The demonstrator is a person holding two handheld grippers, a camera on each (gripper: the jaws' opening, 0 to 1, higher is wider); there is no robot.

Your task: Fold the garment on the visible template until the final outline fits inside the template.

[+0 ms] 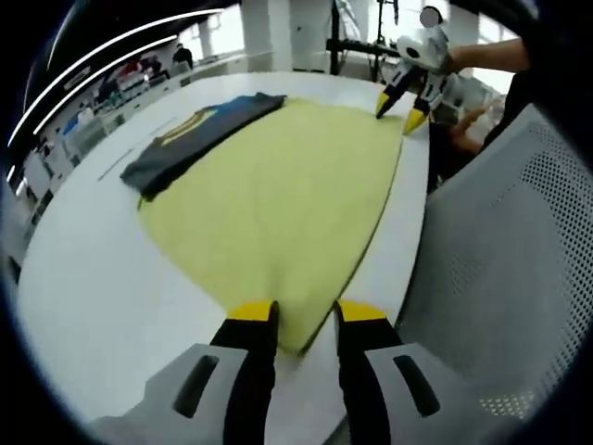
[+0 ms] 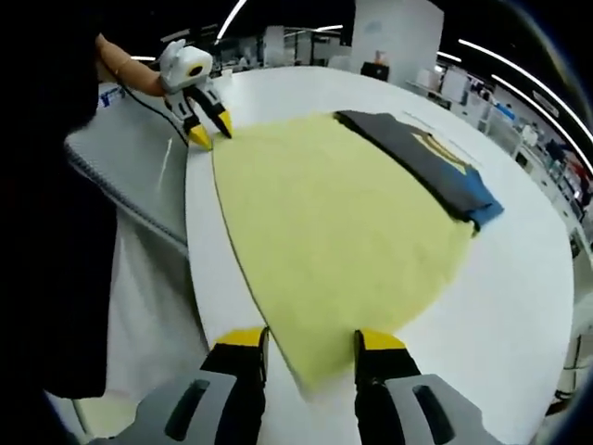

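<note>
Here, my left gripper [image 1: 306, 315] and right gripper [image 2: 310, 341], jaws released, at yellow garment [image 1: 278, 195] corners | soft, limp, light | pinch near-edge corners on worktop [image 1: 83, 306].

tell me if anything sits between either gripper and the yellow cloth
Nothing visible does. The left gripper has its jaws open around one corner of the yellow cloth, and the right gripper straddles another corner the same way. The folded dark shirt lies along the cloth's far edge, away from both grippers.
</note>
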